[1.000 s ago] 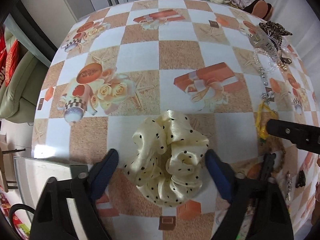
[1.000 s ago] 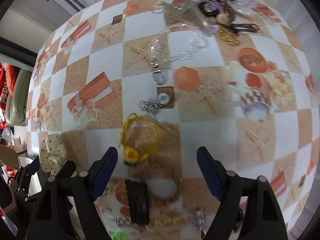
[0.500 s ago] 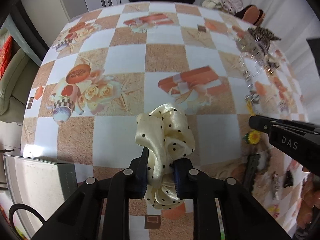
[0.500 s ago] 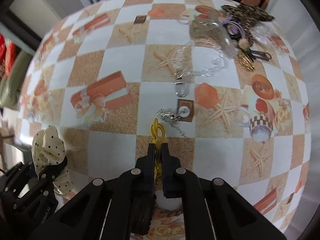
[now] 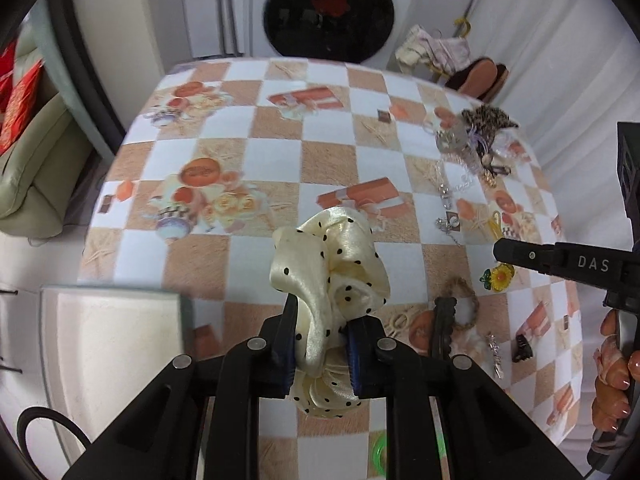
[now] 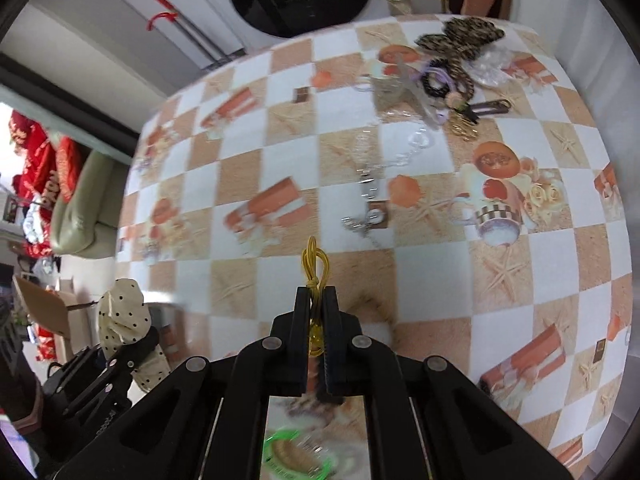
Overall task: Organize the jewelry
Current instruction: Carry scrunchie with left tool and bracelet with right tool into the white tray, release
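My left gripper (image 5: 320, 320) is shut on a cream polka-dot scrunchie (image 5: 330, 264) and holds it above the table. My right gripper (image 6: 316, 300) is shut on a yellow hair tie (image 6: 315, 266) whose loop sticks out past the fingertips; its sunflower charm (image 5: 500, 277) hangs below the right gripper (image 5: 500, 250) in the left wrist view. The scrunchie also shows at the lower left of the right wrist view (image 6: 122, 316), in the left gripper (image 6: 150, 338).
A pile of hair accessories and chains (image 6: 444, 80) lies at the table's far right, with a silver chain (image 6: 368, 188) nearer. A black clip (image 5: 442, 326), a braided band (image 5: 464, 300) and a green ring (image 6: 298, 454) lie near me. A grey tray (image 5: 108, 344) sits at left.
Both grippers closed, the left on the scrunchie and the right on the yellow hair tie, and both have lifted their items off the table.
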`<act>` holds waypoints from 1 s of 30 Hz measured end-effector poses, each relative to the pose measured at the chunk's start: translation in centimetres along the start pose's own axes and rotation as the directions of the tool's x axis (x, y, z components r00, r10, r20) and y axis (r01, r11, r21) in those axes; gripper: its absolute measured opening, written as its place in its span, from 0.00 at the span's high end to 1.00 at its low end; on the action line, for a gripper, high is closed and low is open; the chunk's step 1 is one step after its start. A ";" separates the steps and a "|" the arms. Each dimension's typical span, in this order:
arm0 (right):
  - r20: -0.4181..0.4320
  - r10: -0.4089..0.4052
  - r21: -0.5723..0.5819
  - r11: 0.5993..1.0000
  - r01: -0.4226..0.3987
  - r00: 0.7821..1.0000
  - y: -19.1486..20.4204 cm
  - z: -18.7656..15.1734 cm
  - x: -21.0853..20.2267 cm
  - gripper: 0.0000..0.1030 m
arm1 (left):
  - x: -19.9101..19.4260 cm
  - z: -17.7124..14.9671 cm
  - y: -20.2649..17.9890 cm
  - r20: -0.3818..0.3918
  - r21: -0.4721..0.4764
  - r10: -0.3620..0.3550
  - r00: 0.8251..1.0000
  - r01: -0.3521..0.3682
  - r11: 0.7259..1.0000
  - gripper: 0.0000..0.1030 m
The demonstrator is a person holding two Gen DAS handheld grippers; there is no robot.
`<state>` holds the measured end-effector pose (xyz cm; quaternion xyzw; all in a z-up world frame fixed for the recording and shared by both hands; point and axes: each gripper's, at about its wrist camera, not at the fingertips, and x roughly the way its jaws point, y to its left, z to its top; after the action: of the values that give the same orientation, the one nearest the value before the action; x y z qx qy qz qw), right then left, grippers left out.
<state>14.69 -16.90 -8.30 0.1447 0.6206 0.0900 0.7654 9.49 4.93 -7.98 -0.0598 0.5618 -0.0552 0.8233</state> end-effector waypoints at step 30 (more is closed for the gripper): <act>-0.276 0.090 -0.346 0.919 -0.186 0.957 25.5 -7.5 13.8 0.94 | 2.5 -6.4 21.5 -0.090 -0.228 0.286 0.954 -0.299 0.926 0.76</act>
<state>11.42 12.26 -13.95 0.0294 0.6740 0.2769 0.6843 4.93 25.53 -16.04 -0.0727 0.5894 0.1347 0.7932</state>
